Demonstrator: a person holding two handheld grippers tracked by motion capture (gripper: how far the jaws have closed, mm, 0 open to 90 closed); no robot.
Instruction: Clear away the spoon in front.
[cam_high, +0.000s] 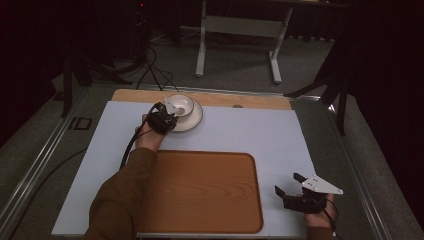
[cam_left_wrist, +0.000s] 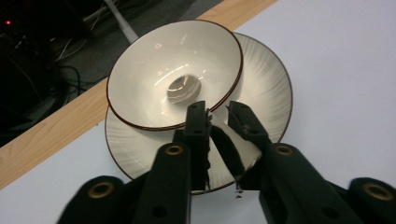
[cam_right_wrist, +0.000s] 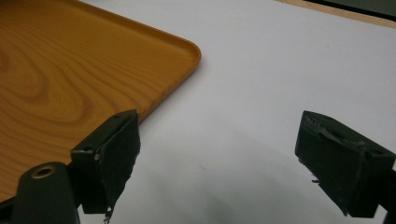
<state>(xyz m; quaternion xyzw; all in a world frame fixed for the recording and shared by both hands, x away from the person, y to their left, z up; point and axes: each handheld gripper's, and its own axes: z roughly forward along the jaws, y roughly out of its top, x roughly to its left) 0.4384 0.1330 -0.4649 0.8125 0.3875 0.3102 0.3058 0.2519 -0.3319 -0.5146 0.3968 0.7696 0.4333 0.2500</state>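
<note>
Count: one bowl, one plate, one wooden tray, two grippers. Bowl is cream, glossy, thin dark-brown rim, sitting tilted on the ribbed cream plate at the white mat's far edge. Left gripper has its jaws narrow, clamped on the bowl's near rim, one finger inside, one outside. Right gripper has its jaws wide, nothing between, beside the tray's corner.

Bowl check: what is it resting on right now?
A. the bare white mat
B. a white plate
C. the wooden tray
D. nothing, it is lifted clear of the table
B: the left gripper view shows the bowl sitting on a ribbed white plate, with the left tool closed around the bowl's near rim; the wooden tray lies apart.
</note>
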